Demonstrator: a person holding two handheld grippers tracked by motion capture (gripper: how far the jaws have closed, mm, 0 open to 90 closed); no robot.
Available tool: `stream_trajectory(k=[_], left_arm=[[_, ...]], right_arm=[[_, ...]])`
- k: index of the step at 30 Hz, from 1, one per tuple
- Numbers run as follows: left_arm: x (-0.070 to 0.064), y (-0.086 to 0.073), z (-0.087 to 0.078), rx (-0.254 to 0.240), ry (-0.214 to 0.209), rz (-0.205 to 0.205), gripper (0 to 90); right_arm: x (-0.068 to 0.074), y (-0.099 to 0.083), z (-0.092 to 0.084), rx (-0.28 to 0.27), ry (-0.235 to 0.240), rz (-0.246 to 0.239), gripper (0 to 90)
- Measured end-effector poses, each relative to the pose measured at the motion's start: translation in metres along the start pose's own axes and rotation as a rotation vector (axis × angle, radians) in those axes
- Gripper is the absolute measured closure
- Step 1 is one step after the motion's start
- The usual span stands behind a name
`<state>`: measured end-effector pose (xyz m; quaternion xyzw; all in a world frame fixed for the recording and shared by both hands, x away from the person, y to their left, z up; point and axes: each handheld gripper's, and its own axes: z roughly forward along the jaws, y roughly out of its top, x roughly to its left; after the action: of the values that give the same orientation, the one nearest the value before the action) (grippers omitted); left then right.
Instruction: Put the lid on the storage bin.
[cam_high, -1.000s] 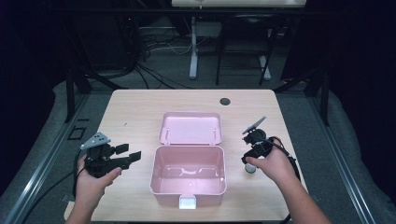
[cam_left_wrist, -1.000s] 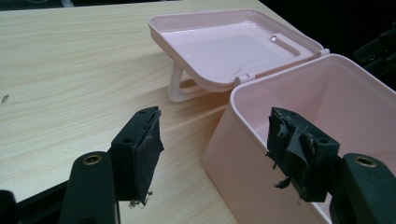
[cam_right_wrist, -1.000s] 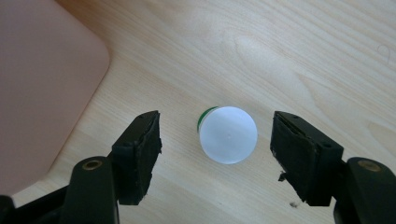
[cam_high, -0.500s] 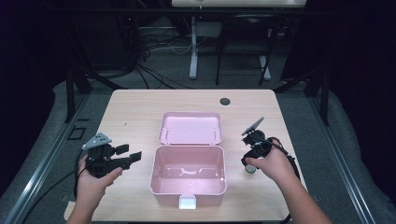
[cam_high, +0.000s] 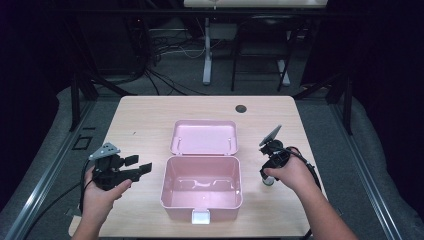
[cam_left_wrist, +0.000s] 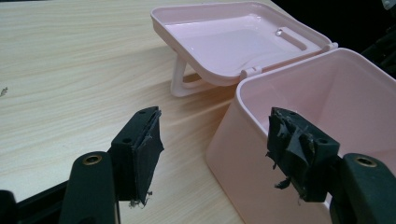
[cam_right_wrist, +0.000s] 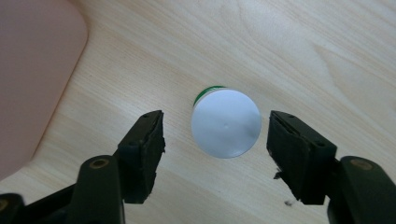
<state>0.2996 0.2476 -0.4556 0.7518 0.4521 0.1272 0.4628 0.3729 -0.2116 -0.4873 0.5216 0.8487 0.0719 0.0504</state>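
Observation:
A pink plastic box (cam_high: 200, 204) stands open at the table's middle, its lid (cam_high: 204, 136) tipped back behind it. My left gripper (cam_high: 139, 164) is held level to the box's left, open, with nothing between its fingers. In the left gripper view it (cam_left_wrist: 215, 122) faces the box's near corner (cam_left_wrist: 243, 158) and the lid (cam_left_wrist: 233, 37). My right gripper (cam_high: 267, 175) points down, right of the box, over a small white-capped bottle (cam_high: 268, 182). The cap (cam_right_wrist: 226, 123) lies between the right gripper's (cam_right_wrist: 217, 128) pads without touching them. Those jaws have just been closing a little.
A white latch (cam_high: 201, 216) sticks out from the box's front wall, near the table's front edge. A black round grommet (cam_high: 241, 108) sits in the far tabletop. Cables trail from both grippers. Bare wood (cam_high: 145, 120) lies left of the lid.
The right hand has shifted slightly over the bottle. The left hand and the box have not moved.

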Motion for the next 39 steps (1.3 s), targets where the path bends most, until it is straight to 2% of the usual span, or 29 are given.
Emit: stream_trajectory(k=[2,3,8,9,12,13,15,16,18,19,22,28,37,39], left_arm=[[0.000,0.000,0.000,0.000,0.000,-0.002,34.6],[0.000,0.000,0.000,0.000,0.000,-0.002,34.6],[0.001,0.000,-0.001,0.002,0.003,-0.003,34.6],[0.001,0.000,-0.001,-0.001,0.003,-0.004,34.6],[0.002,0.000,-0.001,0.007,0.002,-0.001,34.6],[0.002,0.000,-0.001,0.007,0.006,0.000,34.6],[0.002,-0.001,0.001,0.004,0.004,-0.004,34.6],[0.002,-0.001,0.001,0.005,0.006,-0.004,34.6],[0.002,-0.002,0.001,0.006,0.007,-0.005,34.6],[0.002,-0.002,0.000,0.009,0.006,-0.003,34.6],[0.002,-0.001,0.000,0.003,0.008,-0.006,34.6],[0.003,-0.002,0.002,0.011,0.010,-0.004,34.6],[0.003,-0.002,0.002,0.011,0.011,-0.007,34.6],[0.003,-0.002,0.002,0.011,0.011,-0.008,34.6]], right_arm=[[-0.002,0.002,0.001,0.030,0.005,0.004,37.3],[-0.003,0.002,0.003,0.022,0.007,0.012,37.2],[-0.007,0.004,0.007,0.052,0.010,0.014,37.4],[-0.007,0.004,0.008,0.042,0.012,0.023,37.7],[-0.008,0.006,0.010,0.072,0.010,0.013,39.2],[-0.008,0.005,0.012,0.058,0.010,0.013,40.2],[-0.008,0.006,0.013,0.076,0.010,0.014,41.5],[-0.008,0.006,0.013,0.078,0.019,0.032,42.3],[-0.010,0.005,0.017,0.071,0.033,0.044,43.3],[-0.011,0.004,0.019,0.075,0.031,0.036,43.5],[-0.013,0.002,0.024,0.066,0.031,0.054,44.2],[-0.013,0.004,0.023,0.080,0.034,0.042,46.6],[-0.011,0.004,0.024,0.067,0.025,0.039,49.8],[-0.010,0.004,0.023,0.081,0.021,0.034,49.8]])
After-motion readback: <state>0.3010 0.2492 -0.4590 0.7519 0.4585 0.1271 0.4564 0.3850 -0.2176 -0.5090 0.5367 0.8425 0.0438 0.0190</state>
